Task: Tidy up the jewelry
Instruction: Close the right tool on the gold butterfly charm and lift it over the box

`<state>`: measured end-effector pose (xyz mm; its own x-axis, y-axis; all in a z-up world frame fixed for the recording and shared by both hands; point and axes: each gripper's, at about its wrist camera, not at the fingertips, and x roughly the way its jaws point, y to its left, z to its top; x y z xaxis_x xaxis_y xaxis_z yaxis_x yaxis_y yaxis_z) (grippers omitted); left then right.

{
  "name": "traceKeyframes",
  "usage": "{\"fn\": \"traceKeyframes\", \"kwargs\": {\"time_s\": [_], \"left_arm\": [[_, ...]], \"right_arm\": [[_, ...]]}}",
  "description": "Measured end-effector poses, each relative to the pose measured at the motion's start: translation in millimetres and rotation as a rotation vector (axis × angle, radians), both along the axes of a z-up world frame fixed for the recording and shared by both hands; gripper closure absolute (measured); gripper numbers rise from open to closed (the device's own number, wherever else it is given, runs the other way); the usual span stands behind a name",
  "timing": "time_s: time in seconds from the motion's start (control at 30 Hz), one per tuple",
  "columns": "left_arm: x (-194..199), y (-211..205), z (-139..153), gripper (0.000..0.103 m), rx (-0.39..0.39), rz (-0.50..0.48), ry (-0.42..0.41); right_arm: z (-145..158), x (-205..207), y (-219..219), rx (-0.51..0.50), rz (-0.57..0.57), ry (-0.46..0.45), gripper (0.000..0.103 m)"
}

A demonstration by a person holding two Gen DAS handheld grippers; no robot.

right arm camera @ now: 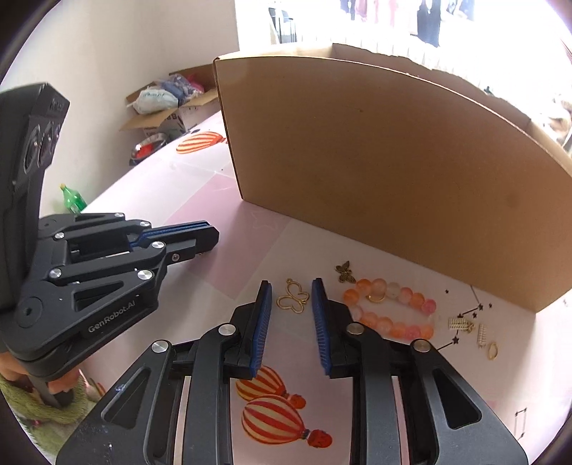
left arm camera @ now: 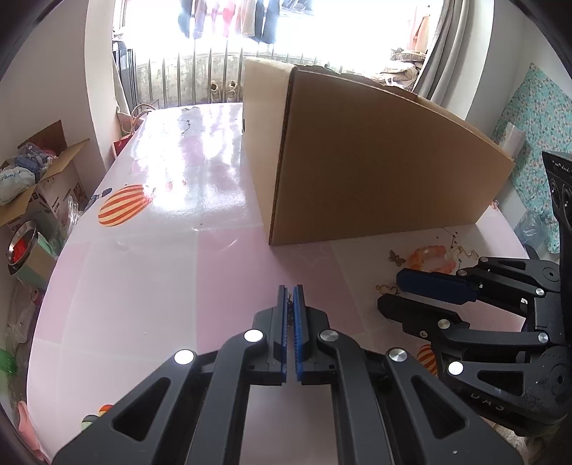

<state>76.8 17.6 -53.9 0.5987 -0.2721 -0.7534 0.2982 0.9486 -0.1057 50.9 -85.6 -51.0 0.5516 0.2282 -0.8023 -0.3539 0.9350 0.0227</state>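
Cardboard box stands behind bead bracelet; its inside hidden.

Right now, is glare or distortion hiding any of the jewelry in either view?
Left wrist view: window glare washes the far table; the jewelry is small, partly behind the right gripper. Right wrist view: evenly lit, gold butterfly and bead bracelet sharp; fisheye bows the cardboard box.

I'm working at home: laundry hangs at the barred window beyond my pink table's far edge, household clutter boxed beside its left edge.
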Motion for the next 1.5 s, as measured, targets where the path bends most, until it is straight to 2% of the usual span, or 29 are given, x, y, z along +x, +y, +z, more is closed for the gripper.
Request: {"fn": "traceKeyframes", "kwargs": {"time_s": [0.07, 0.17, 0.43, 0.47, 0.77, 0.83, 0.9, 0.93, 1.13, 1.17, 1.27, 1.5], "left_arm": [[0, 1, 0, 0.100, -0.004, -0.001, 0.000], [0, 1, -1, 0.100, -0.008, -0.001, -0.002], [0, 2, -1, 0.100, -0.009, -0.001, -0.002], [0, 2, -1, 0.100, -0.011, -0.001, -0.001], [-1, 1, 0, 0.100, -0.002, -0.005, -0.005], [0, 1, 0, 0.100, -0.002, -0.008, -0.004], [0, 1, 0, 0.100, -0.003, -0.010, -0.004], [0, 1, 0, 0.100, -0.002, -0.011, -0.005], [-1, -1, 0, 0.100, 0.003, -0.008, -0.008], [-1, 0, 0, 0.100, 0.003, -0.008, -0.007], [-1, 0, 0, 0.100, 0.002, -0.008, -0.007], [-1, 0, 0, 0.100, -0.005, -0.004, -0.008]], "right_arm": [[-2, 3, 4, 0.005, 0.003, 0.005, 0.090], [-5, 6, 4, 0.025, 0.006, 0.007, 0.092], [-3, 5, -12, 0.094, -0.003, 0.042, 0.092], [-3, 5, -14, 0.103, -0.001, 0.051, 0.103], [9, -4, -22, 0.148, 0.006, 0.049, 0.102], [9, -4, -19, 0.150, 0.042, 0.055, 0.098], [8, -2, -14, 0.118, 0.084, 0.049, 0.079], [8, -2, -10, 0.093, 0.105, 0.037, 0.077], [3, 7, 3, -0.038, 0.225, 0.028, 0.076], [4, 10, 2, -0.034, 0.229, 0.043, 0.077], [4, 18, 5, -0.039, 0.231, 0.065, 0.089], [4, 26, 4, -0.020, 0.224, 0.100, 0.089]]}}
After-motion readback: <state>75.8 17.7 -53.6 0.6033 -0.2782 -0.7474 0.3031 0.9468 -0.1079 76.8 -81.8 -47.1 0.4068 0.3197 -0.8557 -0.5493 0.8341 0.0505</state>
